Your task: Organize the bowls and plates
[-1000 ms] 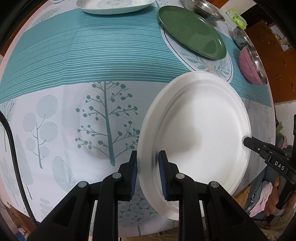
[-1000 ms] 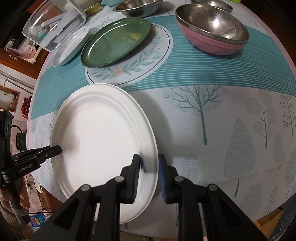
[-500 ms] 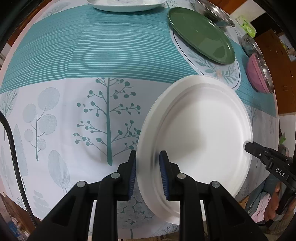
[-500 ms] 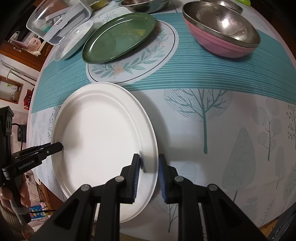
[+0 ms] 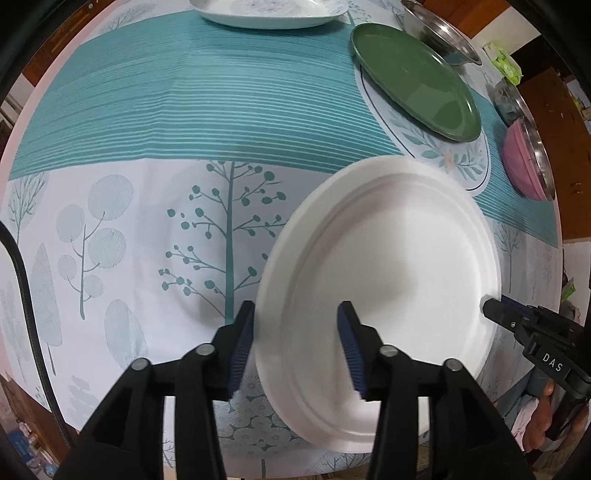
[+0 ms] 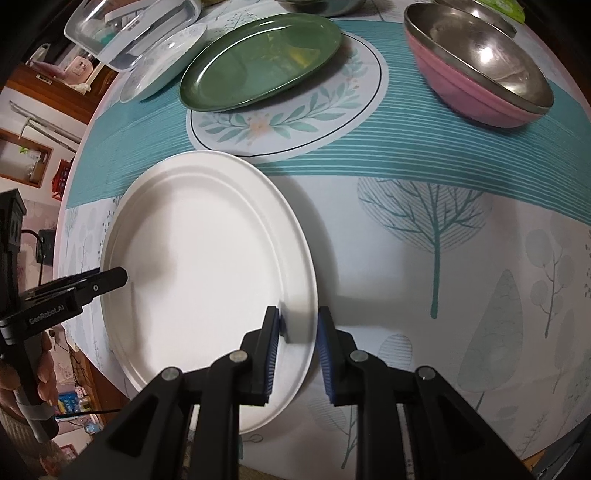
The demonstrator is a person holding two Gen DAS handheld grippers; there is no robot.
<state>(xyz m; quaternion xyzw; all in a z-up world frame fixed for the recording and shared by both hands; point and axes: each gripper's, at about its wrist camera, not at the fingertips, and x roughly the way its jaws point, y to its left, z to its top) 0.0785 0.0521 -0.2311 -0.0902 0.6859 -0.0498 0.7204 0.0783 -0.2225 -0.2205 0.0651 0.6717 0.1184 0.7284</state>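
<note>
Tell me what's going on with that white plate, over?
Left gripper just opened, jaws straddling white plate rim, not pressing. Right gripper shut on opposite rim. Plate sits on table. Green plate behind, clear.

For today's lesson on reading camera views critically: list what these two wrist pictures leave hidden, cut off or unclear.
- Left wrist view: the white plate's near rim, hidden behind the left gripper.
- Left wrist view: the pink bowl, cut off by the fisheye edge.
- Right wrist view: what the clear container holds, too blurred.
- Right wrist view: whether the right gripper presses the rim.
</note>
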